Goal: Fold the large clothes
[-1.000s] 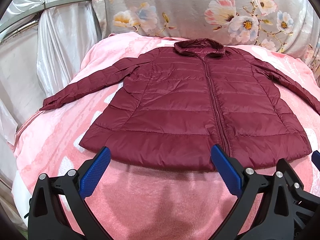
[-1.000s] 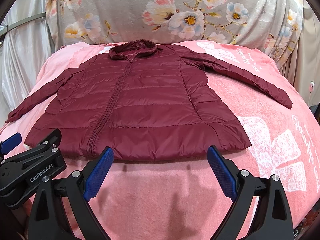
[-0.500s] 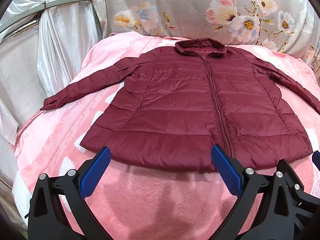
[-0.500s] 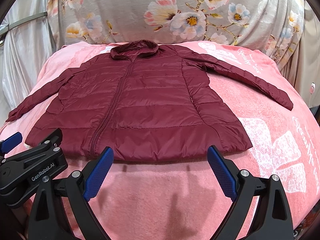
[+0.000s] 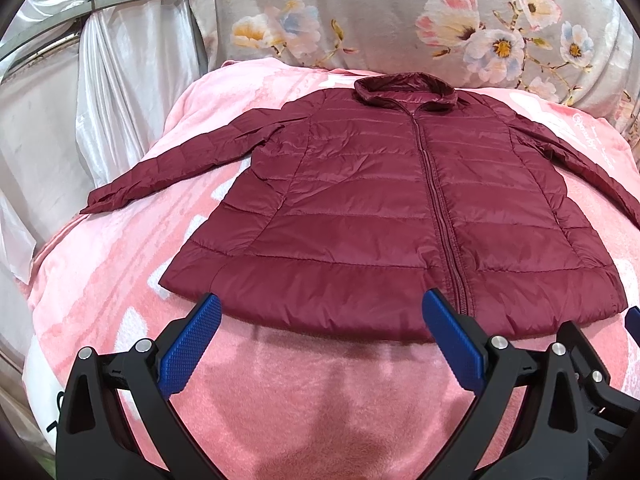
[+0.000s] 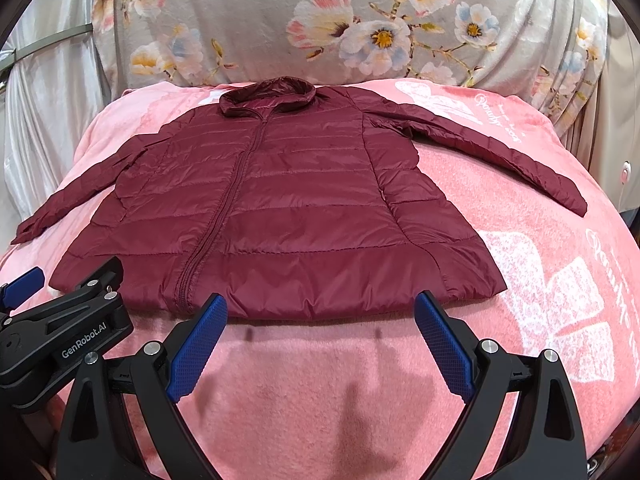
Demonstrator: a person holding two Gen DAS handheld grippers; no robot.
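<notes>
A dark red puffy quilted jacket (image 5: 400,208) is laid flat, front up and zipped, on a soft pink fleece blanket (image 5: 304,400). In the left wrist view the jacket fills the middle, with its collar (image 5: 404,90) at 12 o'clock and its bottom hem (image 5: 320,312) nearest the camera. One long sleeve (image 5: 176,172) is stretched out toward 9 o'clock. In the right wrist view the other long sleeve (image 6: 480,144) is stretched out toward 2 o'clock. A grey cloth with big flowers (image 6: 360,28) is hung behind the collar.

The left gripper (image 5: 322,330) is held just in front of the hem, and its blue-padded jaws are spread wide with nothing between them. The right gripper (image 6: 320,328) is held the same way, jaws wide apart and empty. The hem is not yet touched by either one.

No fold looks started, so the first grab is probably the step in hand. It is done well if the sleeves are folded in first. Each cuff should be pinched near its end, lifted only a little, and laid across the chest. The cloth looks slippery and puffy, so a deep bite of cloth should be taken. The air should be pressed out slowly after each fold. Both sides should be moved together, so that the jacket is not dragged crooked over the fuzzy blanket. The zipper line (image 6: 224,216) can be used as the middle mark.
</notes>
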